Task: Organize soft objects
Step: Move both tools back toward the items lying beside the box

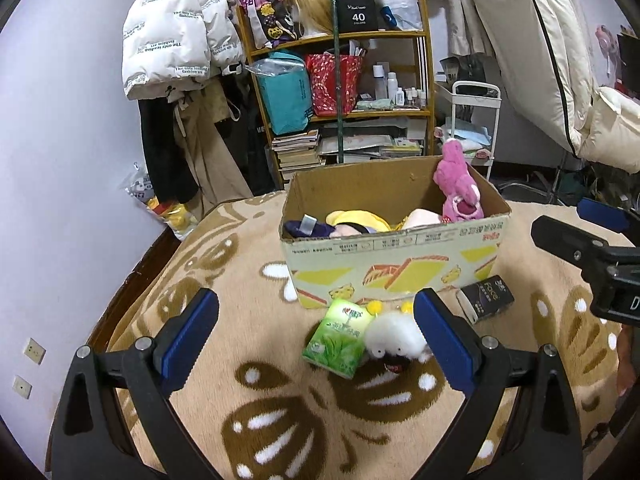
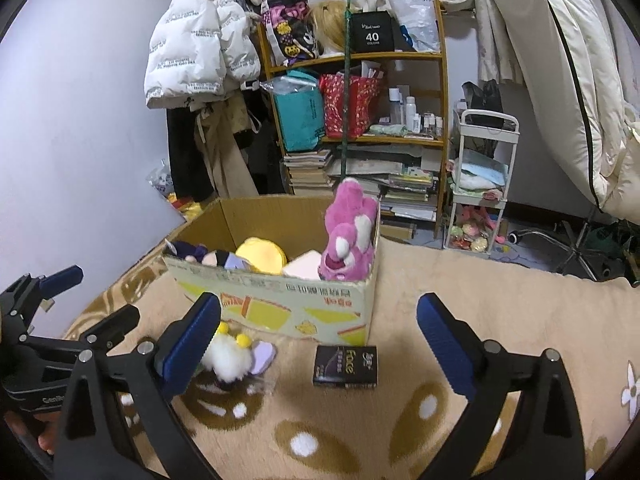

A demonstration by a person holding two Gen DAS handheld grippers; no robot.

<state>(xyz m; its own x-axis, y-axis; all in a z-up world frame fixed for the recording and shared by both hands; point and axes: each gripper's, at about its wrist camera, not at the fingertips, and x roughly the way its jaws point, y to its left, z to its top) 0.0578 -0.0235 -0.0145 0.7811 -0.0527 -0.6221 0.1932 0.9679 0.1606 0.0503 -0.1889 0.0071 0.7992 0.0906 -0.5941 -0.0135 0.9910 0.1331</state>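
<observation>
Cluttered bedroom, a blanket-covered bed (image 1: 240, 420) carrying a half-filled box (image 1: 396, 264).

Both tongs, left (image 1: 316, 336) and right (image 2: 318, 344), stand spread and empty. The box near the bed's far edge holds a pink plush (image 1: 458, 188), a yellow plush (image 1: 360, 220) and a dark doll (image 1: 304, 227). A white plush (image 1: 390, 338), green pack (image 1: 336, 336) and black pack (image 2: 346, 366) lie before it. Collecting seems under way; next, likely, the left tongs pinch the white plush and lift it over the box's rim.
</observation>
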